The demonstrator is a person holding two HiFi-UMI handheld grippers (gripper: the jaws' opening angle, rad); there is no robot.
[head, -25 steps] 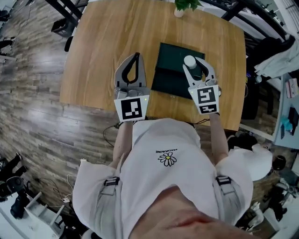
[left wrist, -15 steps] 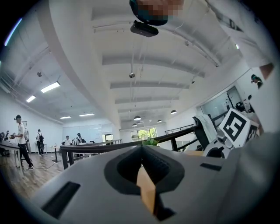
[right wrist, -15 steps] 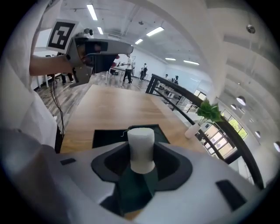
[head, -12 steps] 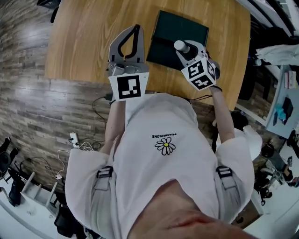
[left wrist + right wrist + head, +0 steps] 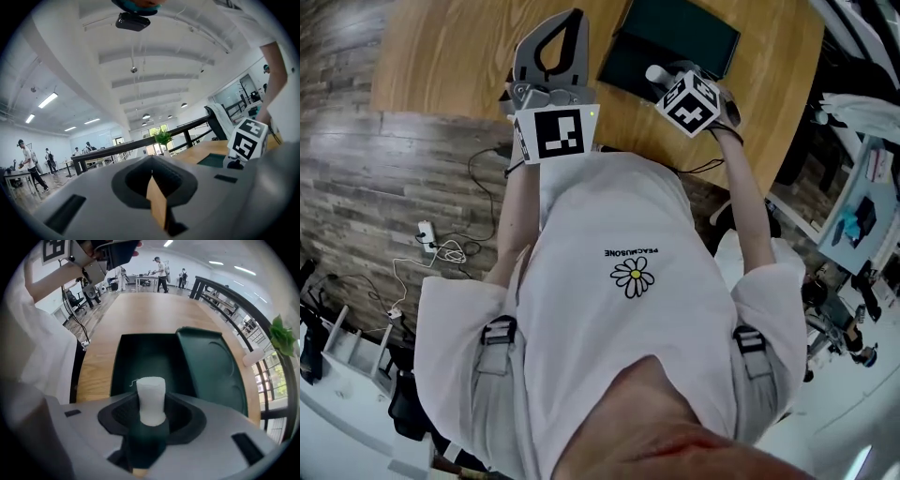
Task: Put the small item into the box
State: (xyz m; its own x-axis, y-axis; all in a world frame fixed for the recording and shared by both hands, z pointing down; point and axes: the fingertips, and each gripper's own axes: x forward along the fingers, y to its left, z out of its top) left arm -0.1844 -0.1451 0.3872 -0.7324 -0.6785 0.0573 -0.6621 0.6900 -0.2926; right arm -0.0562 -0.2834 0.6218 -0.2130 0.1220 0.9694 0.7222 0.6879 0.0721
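- The small item (image 5: 151,399), a white cylinder with a dark lower part, stands upright between the jaws of the right gripper (image 5: 151,420).
- Those jaws stand fairly wide and are clamped on the item's dark lower part. The white top sticks out beyond them.
- In the right gripper view, the item shows in front of the open compartment of the box (image 5: 150,355). It is held in the air and does not touch the box.
- The box is dark green. Its lid (image 5: 211,366) lies open flat to the right of the compartment, on a wooden worktop (image 5: 140,315).
- In the head view, the item's white top (image 5: 655,73) sits at the near edge of the box (image 5: 675,28), with the right gripper (image 5: 673,86) and its marker cube just behind it.
- The left gripper (image 5: 570,23) is held over the worktop (image 5: 450,56), left of the box and apart from it.
- In the left gripper view, the left gripper (image 5: 152,164) has its jaws pressed together with nothing between them, aimed out across the room.
- A small potted plant (image 5: 283,338) stands at the far right edge of the worktop.
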